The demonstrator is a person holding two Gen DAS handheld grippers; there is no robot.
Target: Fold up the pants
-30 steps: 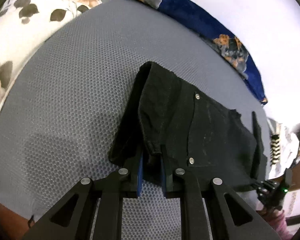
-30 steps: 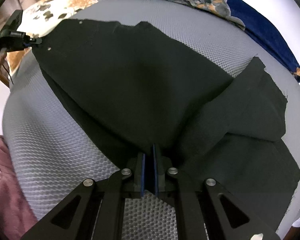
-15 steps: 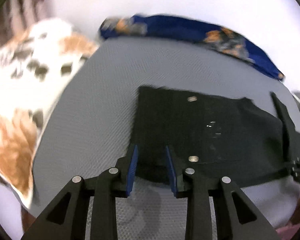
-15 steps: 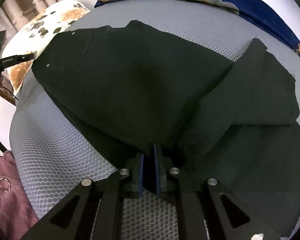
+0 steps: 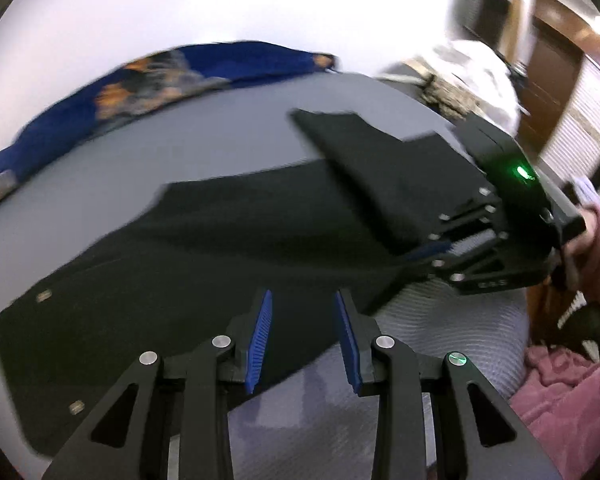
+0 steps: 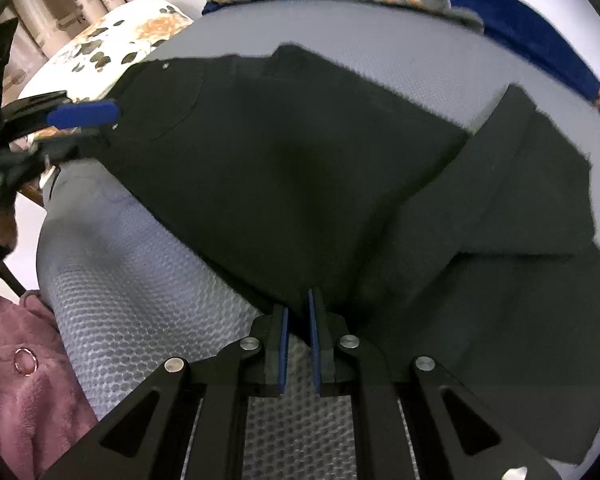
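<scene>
The black pants (image 5: 220,248) lie spread on a grey mesh surface (image 5: 172,152), waistband with metal rivets at the lower left of the left wrist view. My left gripper (image 5: 302,300) is open and empty, hovering over the pants' near edge. My right gripper (image 6: 298,300) is shut on the near edge of the pants (image 6: 300,168); it also shows in the left wrist view (image 5: 440,250) at the right. One leg end is folded back over the cloth (image 6: 540,168). The left gripper's blue pad (image 6: 84,114) shows at the waistband in the right wrist view.
A blue floral cloth (image 5: 112,104) lies along the far edge of the surface. A white floral pillow (image 6: 104,48) is beyond the waistband end. My pink sleeve (image 6: 16,380) is at the near side. Wooden furniture (image 5: 552,56) stands to the right.
My left gripper let go of the waistband, opened wide and swung right, now facing along the pants toward the right gripper. The right gripper kept its hold on the pants.
</scene>
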